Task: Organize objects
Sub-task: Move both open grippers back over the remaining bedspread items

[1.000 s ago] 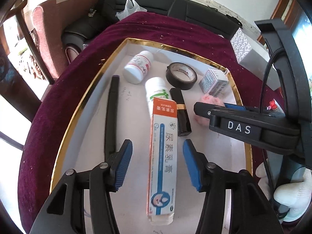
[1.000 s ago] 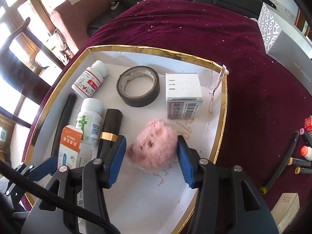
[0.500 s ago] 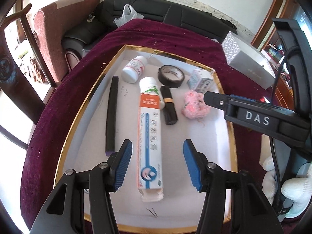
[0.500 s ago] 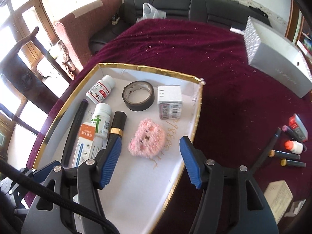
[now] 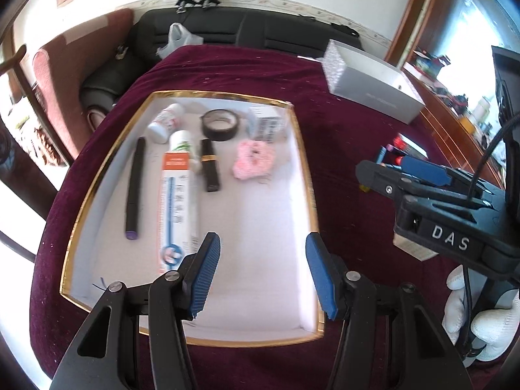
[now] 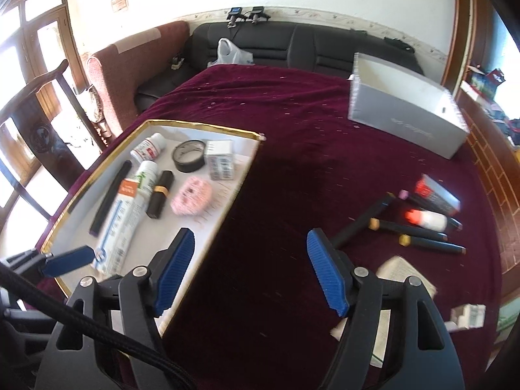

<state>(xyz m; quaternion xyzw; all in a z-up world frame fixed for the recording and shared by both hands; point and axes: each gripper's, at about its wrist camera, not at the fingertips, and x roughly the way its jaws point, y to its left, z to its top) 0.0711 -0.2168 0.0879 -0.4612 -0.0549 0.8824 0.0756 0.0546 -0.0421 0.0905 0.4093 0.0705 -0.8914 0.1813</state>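
Note:
A gold-rimmed white tray (image 5: 302,149) holds a pink fluffy toy (image 5: 255,161), an orange-and-white ointment box (image 5: 177,208), a black pen (image 5: 135,185), a black tube (image 5: 209,169), a tape roll (image 5: 219,125), two white bottles and a small carton. My left gripper (image 5: 261,243) hangs open above the tray's bare near end, gripping nothing. My right gripper (image 6: 250,237) is over the maroon cloth just right of the tray (image 6: 201,126); its jaws are opening with nothing between them. The pink toy (image 6: 191,196) lies free in the tray.
On the cloth to the right lie several black pens (image 6: 419,227), a white glue bottle (image 6: 429,219), a black-and-red carton (image 6: 437,193) and a leaflet (image 6: 403,276). A long grey box (image 6: 406,123) stands at the back right. A black sofa and chairs ring the table.
Both grippers have drawn back and risen from the tray. The right gripper's jaws widened off the pink toy, which stayed in the tray, and it swung right over the cloth.

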